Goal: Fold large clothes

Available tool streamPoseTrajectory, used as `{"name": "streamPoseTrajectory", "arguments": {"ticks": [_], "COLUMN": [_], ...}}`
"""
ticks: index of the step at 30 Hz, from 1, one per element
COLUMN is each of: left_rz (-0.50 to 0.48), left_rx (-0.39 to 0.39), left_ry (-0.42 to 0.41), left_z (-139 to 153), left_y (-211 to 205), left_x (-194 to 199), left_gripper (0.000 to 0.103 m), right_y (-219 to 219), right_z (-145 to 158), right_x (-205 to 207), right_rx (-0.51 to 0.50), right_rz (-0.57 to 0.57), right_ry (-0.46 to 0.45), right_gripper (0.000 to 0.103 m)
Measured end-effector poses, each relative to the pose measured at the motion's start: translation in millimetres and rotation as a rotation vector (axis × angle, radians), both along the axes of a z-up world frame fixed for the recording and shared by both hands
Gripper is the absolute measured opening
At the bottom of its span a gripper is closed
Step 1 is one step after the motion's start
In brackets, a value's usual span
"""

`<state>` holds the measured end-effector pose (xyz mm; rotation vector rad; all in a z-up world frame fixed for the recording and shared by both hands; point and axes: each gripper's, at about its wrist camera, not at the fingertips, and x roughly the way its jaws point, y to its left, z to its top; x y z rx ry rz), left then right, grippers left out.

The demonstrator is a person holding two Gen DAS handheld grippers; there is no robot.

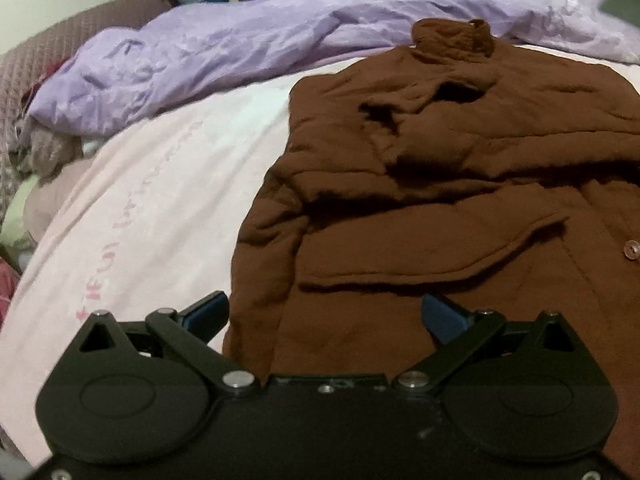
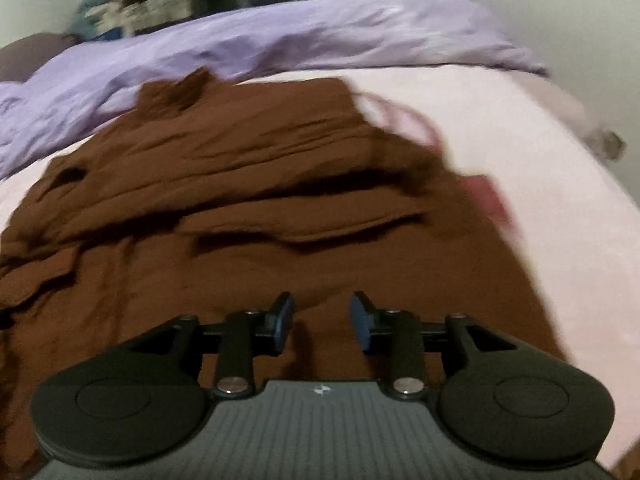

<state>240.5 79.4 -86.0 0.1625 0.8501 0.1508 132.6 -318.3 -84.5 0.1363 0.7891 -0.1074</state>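
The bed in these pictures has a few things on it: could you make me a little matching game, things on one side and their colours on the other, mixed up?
Things:
1. coat
2. quilt
3. bed sheet
4. finger pads of the right gripper

Colours:
A. pale pink
B. blue
C. brown
D. lilac

Pairs: 1-C, 2-D, 3-A, 4-B. The coat lies spread on the bed sheet, and the quilt is bunched along the far side.
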Motion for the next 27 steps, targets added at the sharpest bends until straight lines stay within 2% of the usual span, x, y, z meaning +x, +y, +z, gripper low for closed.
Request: {"name": "streamPoseTrajectory", "arguments": {"ticks": [2,4,6,8,13,16,19,22,24,25,27], "left_rz": [0.018,0.034,0.036,0.0,-0.139,-0.189,-0.233,-0.237,-0.232,-0.228,-0.225], "left_rx": [-0.002,-0.041,-0.036,-0.033,-0.126,-0.132,-0.121,-0.079,-0.108,-0.125,-0.18], "left_ry": [0.041,0.02,0.005,-0.024,-0.085,-0.045,-0.001,0.022,0.023,0.022,0.026], "left_z": [-10,-9,-4,5,19,9,-4,-16,-14,-13,-11], "left_y": [7,12,10,-1,-46,-69,-85,-89,-80,-74,-63], "left_x": [1,-2,-3,-8,-29,-28,-30,-28,-28,-28,-28], "left_gripper": [0.103,0.103,0.103,0.103,0.103,0.103,0.103,0.103,0.103,0.103,0.103], "right_y": [-19,-36,-42,-32,20,53,82,93,88,79,61], "right_z": [-12,-27,-25,-19,1,5,-2,-18,-23,-23,-23], "right_x": [0,-1,-7,-9,-17,-18,-15,-9,-7,-7,-9], "right_rx": [0.026,0.044,0.092,0.072,0.131,0.147,0.123,0.107,0.09,0.118,0.181], "right_rz": [-0.046,-0.104,-0.114,-0.108,0.08,0.198,0.291,0.315,0.29,0.281,0.259], "right_ry": [0.023,0.047,0.016,-0.006,-0.073,-0.074,-0.043,0.018,0.035,0.033,0.034], "right_gripper": [0.041,0.033,0.033,0.033,0.033,0.033,0.033,0.033,0.032,0.029,0.019]}}
